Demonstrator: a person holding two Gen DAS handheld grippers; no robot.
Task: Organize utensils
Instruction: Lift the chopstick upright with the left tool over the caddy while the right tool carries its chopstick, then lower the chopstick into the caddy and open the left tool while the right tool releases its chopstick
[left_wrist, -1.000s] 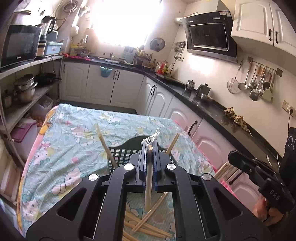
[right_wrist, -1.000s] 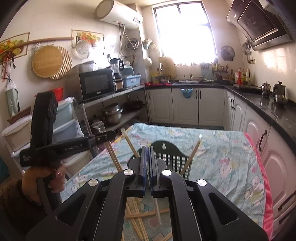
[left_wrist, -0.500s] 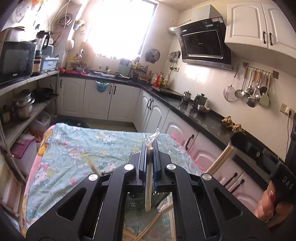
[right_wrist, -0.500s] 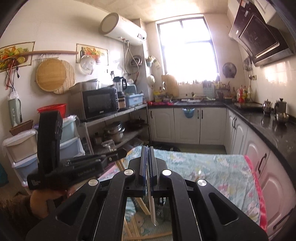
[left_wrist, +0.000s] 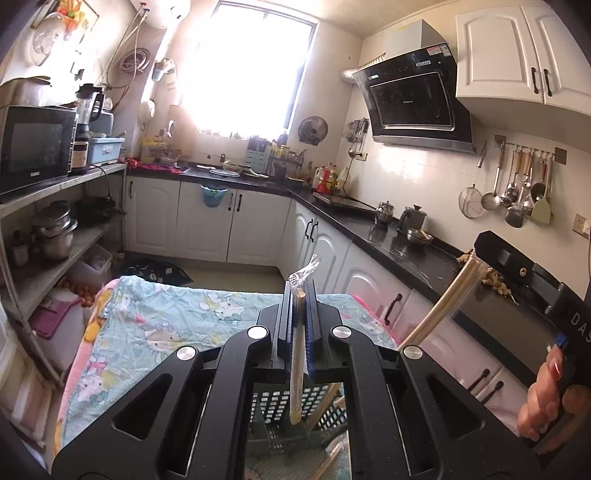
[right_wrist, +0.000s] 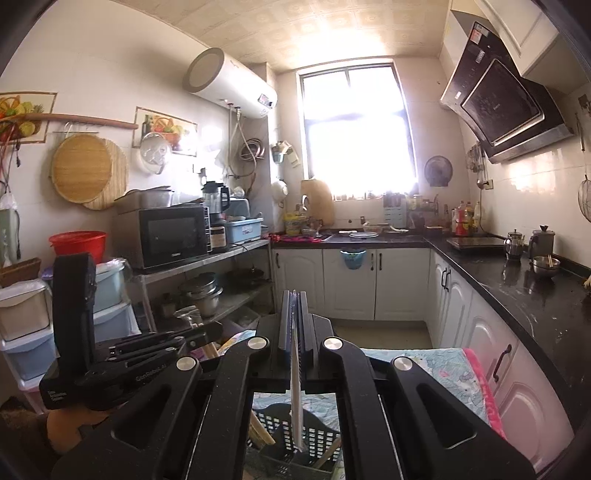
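Only left wrist view shows the right gripper's (left_wrist: 476, 258) wrapped chopsticks (left_wrist: 439, 306) slanting

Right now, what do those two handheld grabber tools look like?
Both are matte black plastic with angular linkage arms and silver round bolts. The left gripper has blue-lined finger pads; its side carries white lettering. The right gripper shows white letters "DAS" on its body.

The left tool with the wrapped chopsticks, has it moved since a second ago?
Yes. The left tool rose: the table with the cartoon cloth sank low in its view, and the window now fills the top.
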